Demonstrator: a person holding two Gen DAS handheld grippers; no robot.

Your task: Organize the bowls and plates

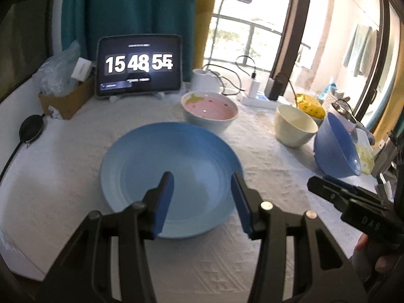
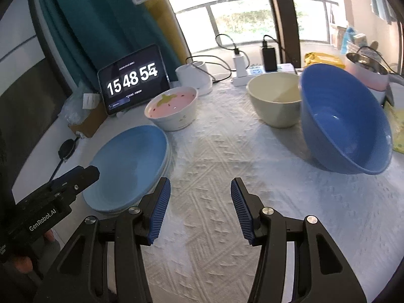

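A light blue plate (image 1: 156,166) lies on the white tablecloth, and it tops a low stack of plates (image 2: 128,166). My left gripper (image 1: 202,175) hovers over the plate's near half, open, with nothing between its fingers. My right gripper (image 2: 200,181) is open over bare cloth to the right of the stack. Behind the plate stands a pink strawberry-patterned bowl (image 1: 209,112) (image 2: 173,107). Further right is a cream bowl (image 1: 294,126) (image 2: 274,98). A dark blue bowl (image 1: 335,149) (image 2: 343,123) sits tilted, its mouth turned towards me.
A tablet (image 1: 139,65) showing a clock stands at the back beside a cardboard box (image 1: 65,98). A white lamp base (image 1: 204,79), a power strip with chargers (image 1: 257,98) and a yellow packet (image 1: 309,104) line the window side. A pink metal pot (image 2: 366,73) is far right.
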